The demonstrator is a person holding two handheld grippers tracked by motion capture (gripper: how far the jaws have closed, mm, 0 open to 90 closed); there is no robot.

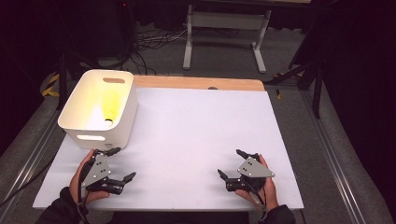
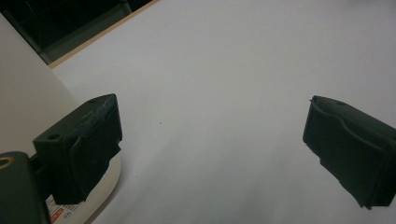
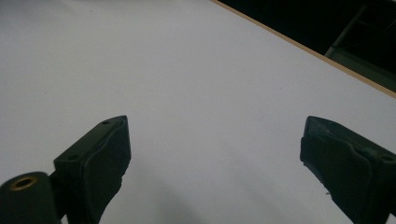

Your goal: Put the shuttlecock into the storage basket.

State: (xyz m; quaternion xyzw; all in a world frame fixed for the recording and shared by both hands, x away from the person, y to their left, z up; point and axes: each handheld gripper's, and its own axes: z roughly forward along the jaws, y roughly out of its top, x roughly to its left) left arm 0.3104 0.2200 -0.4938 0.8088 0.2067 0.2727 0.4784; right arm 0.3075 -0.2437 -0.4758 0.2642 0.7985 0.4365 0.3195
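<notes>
Both tools are held low over the white table top [image 1: 187, 140], near its front edge; the left gripper [image 1: 120, 163] is seen with its jaws spread wide and nothing between them, and the right gripper [image 1: 232, 164] is likewise spread wide and empty. The nearest thing is the white bin [image 1: 100, 109], which stands at the left rear part of the table, just beyond the left gripper; a yellowish patch [image 1: 109, 105] is visible inside it, but it cannot be told whether it is an object or a reflection. In the left gripper view the bin wall [image 2: 28, 107] is seen just beside the left-hand jaw; contact cannot be ruled out. The main risk is judged to be a knock against that wall; a sideways or forward sweep of the left gripper would likely push or tip the bin, since it appears light. A second risk is judged to lie in a reach into the bin; the rim may be struck by a widely spread jaw if the entry is not centred. The right gripper is well apart from the bin; little hazard is expected there.
</notes>
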